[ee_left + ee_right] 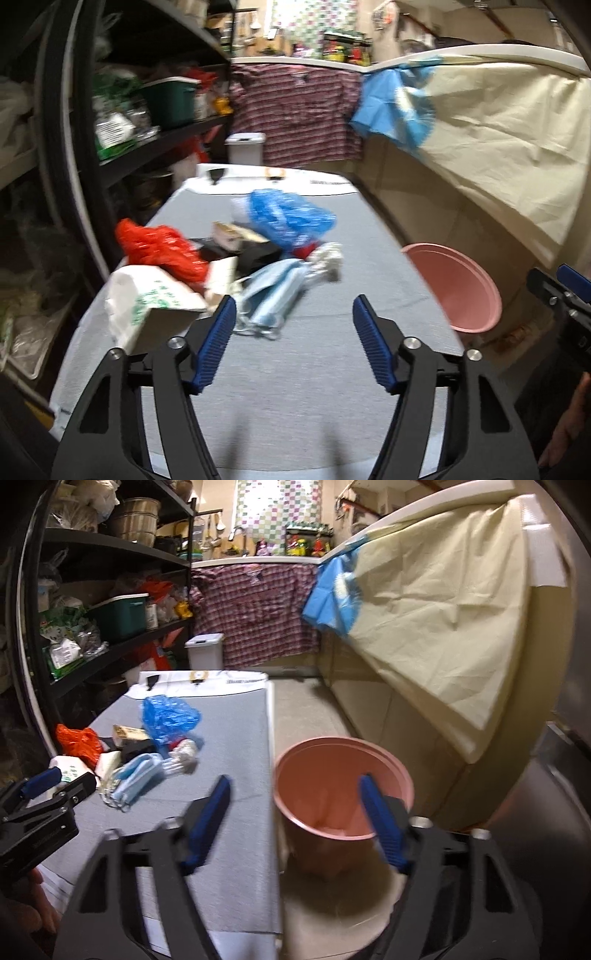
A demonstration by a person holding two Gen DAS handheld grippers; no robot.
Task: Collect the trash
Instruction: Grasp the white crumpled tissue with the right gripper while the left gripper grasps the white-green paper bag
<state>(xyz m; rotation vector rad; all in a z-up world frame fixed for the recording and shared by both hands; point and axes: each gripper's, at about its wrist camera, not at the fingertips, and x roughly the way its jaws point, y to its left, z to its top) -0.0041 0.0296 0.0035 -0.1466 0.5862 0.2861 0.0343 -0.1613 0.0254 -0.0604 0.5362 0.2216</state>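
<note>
Left of frame, left wrist view: trash pile (236,258) on grey table (295,387), red bag (159,245), blue bag (288,214), face masks (269,299). Lower centre: left gripper (294,314) partly open, empty. Right: pink bucket (454,284) beside table. Right wrist view: right gripper (294,794) partly open, empty, above bucket rim.

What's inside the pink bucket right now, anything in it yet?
The pink bucket stands on the floor beside the table. Its visible inner wall looks bare. A pale patch near the bottom is too blurred to identify, and the right tool hides part of the interior.
</note>
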